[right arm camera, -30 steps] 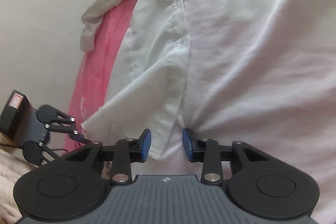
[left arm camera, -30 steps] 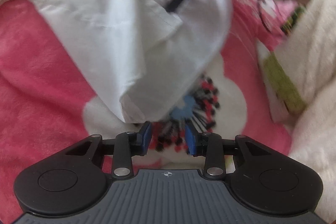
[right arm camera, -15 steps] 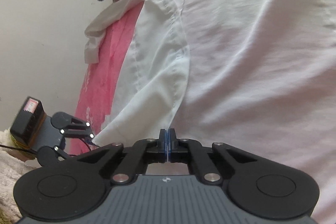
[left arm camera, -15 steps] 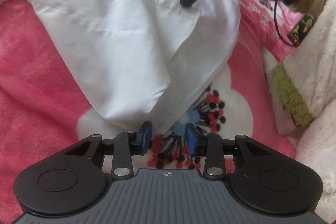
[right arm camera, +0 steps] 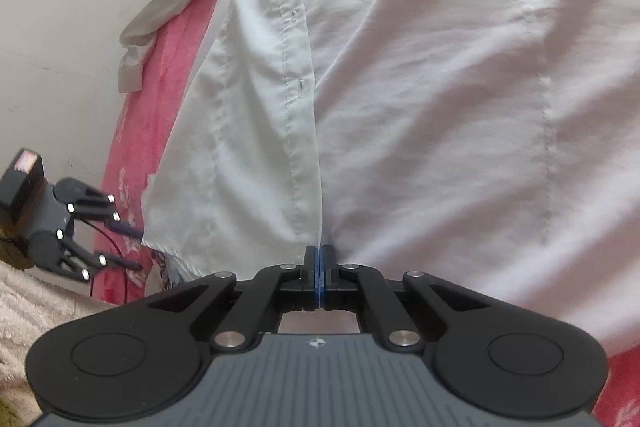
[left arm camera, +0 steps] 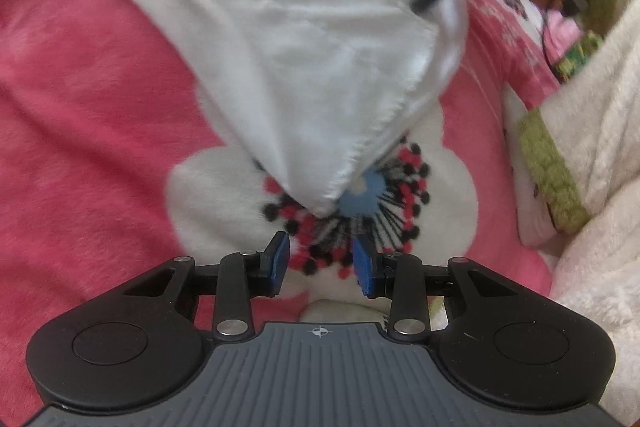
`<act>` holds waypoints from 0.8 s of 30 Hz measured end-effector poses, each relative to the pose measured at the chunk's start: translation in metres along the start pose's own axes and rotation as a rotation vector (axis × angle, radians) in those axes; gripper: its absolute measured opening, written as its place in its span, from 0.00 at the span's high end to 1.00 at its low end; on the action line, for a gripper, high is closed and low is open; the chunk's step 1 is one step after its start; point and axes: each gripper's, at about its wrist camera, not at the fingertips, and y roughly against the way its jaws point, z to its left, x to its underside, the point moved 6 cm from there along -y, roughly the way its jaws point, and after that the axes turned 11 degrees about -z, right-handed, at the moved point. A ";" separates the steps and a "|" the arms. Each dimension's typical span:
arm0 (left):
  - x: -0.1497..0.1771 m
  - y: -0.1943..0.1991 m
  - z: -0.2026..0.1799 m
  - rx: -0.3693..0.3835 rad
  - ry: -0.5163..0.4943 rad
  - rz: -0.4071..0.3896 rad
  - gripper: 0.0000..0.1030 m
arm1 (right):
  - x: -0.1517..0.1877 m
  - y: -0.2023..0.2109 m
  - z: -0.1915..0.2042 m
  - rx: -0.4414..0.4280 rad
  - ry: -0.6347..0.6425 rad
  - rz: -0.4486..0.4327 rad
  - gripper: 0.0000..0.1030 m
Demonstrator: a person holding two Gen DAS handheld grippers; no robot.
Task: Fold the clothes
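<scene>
White shirt [right arm camera: 400, 87] hem pinched between right gripper [right arm camera: 319, 269] fingers; left gripper [left arm camera: 320, 263] part-open, empty, shirt corner just ahead.

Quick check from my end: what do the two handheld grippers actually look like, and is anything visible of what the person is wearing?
Both match: the left gripper and right gripper have a ribbed grey body with a small crosshair mark, black linkage arms on silver pivot pins, round black side discs and blue finger pads. From the right view, the left one carries a black block with a pinkish label and a thin red cable. A cream fleece sleeve with green trim shows.
</scene>
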 end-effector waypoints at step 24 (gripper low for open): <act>-0.029 -0.021 0.031 -0.085 0.110 -0.086 0.66 | -0.020 0.043 0.017 0.107 0.264 0.057 0.78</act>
